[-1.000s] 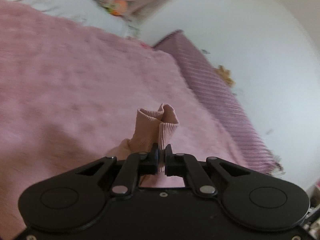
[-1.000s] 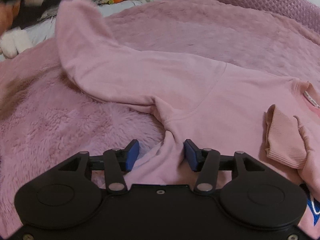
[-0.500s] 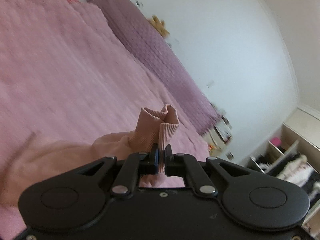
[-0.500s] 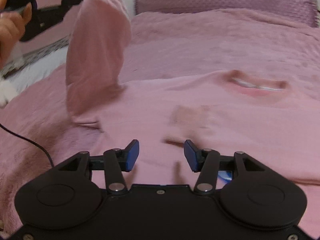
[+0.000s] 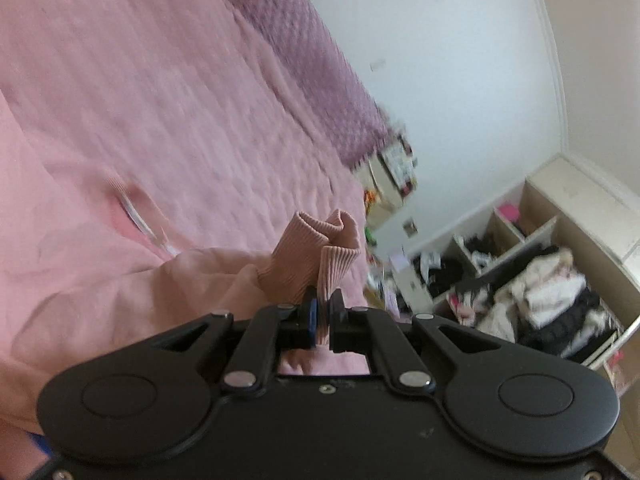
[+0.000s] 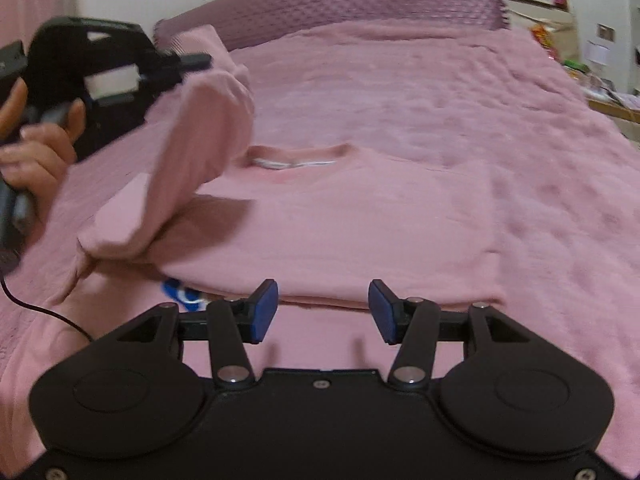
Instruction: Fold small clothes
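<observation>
The left tool (image 5: 320, 316) was clamped on the ribbed pink sleeve cuff (image 5: 316, 248), lifted above the soft pink sweatshirt (image 6: 340, 216) lying flat on the fluffy pink bed (image 6: 540, 140). The right tool (image 6: 322, 310), pads apart and empty, hovered at the hem just ahead; the sleeve hung to its left, nearer the left tool.

I saw a bed (image 6: 540, 152) covered by a fluffy pink blanket (image 6: 400, 92); a pink sweatshirt (image 6: 360, 220) lay flat on it, collar toward the purple quilted headboard (image 6: 340, 4), with a thin black cable (image 6: 44, 312) beside.
</observation>
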Available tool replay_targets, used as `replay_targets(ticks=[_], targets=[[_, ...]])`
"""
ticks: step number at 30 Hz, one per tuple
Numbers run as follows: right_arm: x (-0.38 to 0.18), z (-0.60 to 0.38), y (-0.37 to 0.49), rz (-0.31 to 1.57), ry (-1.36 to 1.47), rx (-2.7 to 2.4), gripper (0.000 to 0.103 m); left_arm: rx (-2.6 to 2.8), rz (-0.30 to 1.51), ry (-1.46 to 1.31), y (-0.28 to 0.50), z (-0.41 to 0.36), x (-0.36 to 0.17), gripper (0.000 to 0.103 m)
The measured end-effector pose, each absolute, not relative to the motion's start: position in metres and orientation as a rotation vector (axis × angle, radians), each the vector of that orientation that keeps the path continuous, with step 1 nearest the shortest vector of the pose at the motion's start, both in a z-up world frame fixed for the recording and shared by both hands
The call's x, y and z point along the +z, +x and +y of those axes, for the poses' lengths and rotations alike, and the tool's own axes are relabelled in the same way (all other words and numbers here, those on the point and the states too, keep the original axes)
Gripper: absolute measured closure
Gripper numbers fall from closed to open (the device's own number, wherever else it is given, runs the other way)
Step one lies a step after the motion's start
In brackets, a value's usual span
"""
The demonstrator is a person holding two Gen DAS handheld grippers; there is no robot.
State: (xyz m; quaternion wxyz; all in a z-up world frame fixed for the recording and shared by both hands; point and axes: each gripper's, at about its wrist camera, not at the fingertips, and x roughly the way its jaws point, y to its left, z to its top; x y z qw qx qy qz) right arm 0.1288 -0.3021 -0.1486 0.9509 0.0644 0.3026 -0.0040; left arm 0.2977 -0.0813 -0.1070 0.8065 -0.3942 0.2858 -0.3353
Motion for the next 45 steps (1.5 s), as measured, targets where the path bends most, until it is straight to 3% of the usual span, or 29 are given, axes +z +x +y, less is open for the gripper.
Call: replay_targets(ticks=[6, 9, 10, 11, 18, 23, 28, 31, 36, 37, 38, 45], targets=[[-0.152, -0.334, 0.123, 0.604, 0.187, -0.068, 0.051, -0.685, 0.748, -0.709, 0.298, -0.139, -0.157, 0.101], [-0.154, -0.342, 0.122, 0.603, 0.201, -0.093, 0.051, -0.660, 0.806, -0.559, 0.307, -0.163, -0.181, 0.092], [-0.155, -0.345, 0.121, 0.604, 0.205, -0.099, 0.051, -0.638, 0.825, -0.489, 0.310, -0.172, -0.185, 0.067], [-0.155, -0.347, 0.122, 0.605, 0.209, -0.106, 0.050, -0.630, 0.838, -0.442, 0.311, -0.181, -0.187, 0.055], [-0.141, -0.361, 0.126, 0.541, 0.235, -0.158, 0.047, -0.768, 0.677, -0.473, 0.304, -0.174, -0.149, 0.052], [-0.136, -0.360, 0.150, 0.522, 0.269, -0.104, 0.046, -0.665, 0.564, -0.464, 0.287, -0.100, -0.117, 0.047], [-0.129, -0.331, 0.181, 0.452, 0.130, -0.016, 0.047, -0.447, 0.586, -0.467, 0.295, -0.021, -0.134, 0.047], [-0.133, -0.317, 0.210, 0.500, 0.054, 0.024, 0.063, -0.390, 0.616, -0.530, 0.302, 0.003, -0.150, 0.047], [-0.155, -0.311, 0.246, 0.629, 0.042, 0.013, 0.071, -0.355, 0.681, -0.546, 0.307, 0.017, -0.178, 0.047], [-0.158, -0.310, 0.249, 0.643, 0.044, 0.018, 0.086, -0.349, 0.695, -0.544, 0.308, 0.018, -0.181, 0.047], [-0.160, -0.309, 0.250, 0.647, 0.051, 0.020, 0.094, -0.345, 0.702, -0.544, 0.309, 0.018, -0.185, 0.047], [-0.139, -0.327, 0.209, 0.557, 0.114, -0.046, 0.095, -0.334, 0.744, -0.546, 0.300, 0.030, -0.195, 0.047]])
